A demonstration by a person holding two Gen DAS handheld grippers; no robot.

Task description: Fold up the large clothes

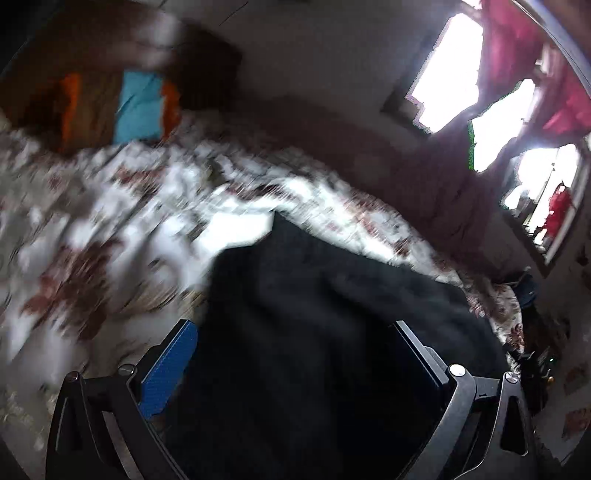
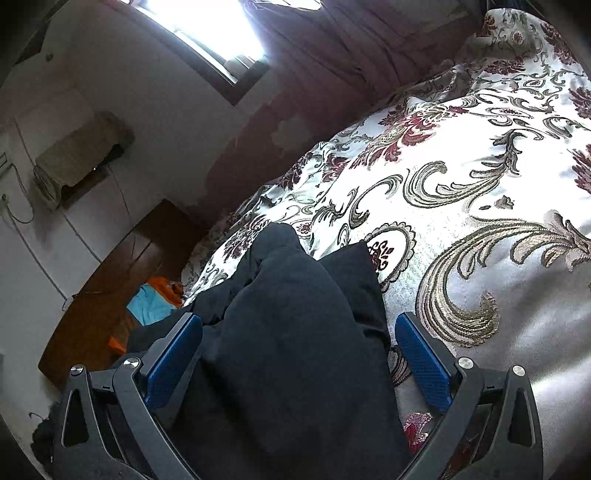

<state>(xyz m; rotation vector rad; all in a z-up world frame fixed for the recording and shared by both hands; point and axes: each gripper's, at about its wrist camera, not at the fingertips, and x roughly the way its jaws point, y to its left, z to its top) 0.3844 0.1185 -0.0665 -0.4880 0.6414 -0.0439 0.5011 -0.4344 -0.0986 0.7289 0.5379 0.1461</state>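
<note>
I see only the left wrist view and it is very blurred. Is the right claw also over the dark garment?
Observer: Yes. In the right wrist view the black garment lies between the fingers of the right claw, and its jaws stand wide apart.
Operator: What is under the garment on that side?
Observer: A bedspread with grey scrolls and dark red flowers, sharp in that view.
Operator: Does the garment lie flat there?
Observer: No, it is bunched, with a rounded fold pointing away from the claw.
Operator: Anything on the wall?
Observer: An air conditioner with a beige cover, left of the window.
</note>
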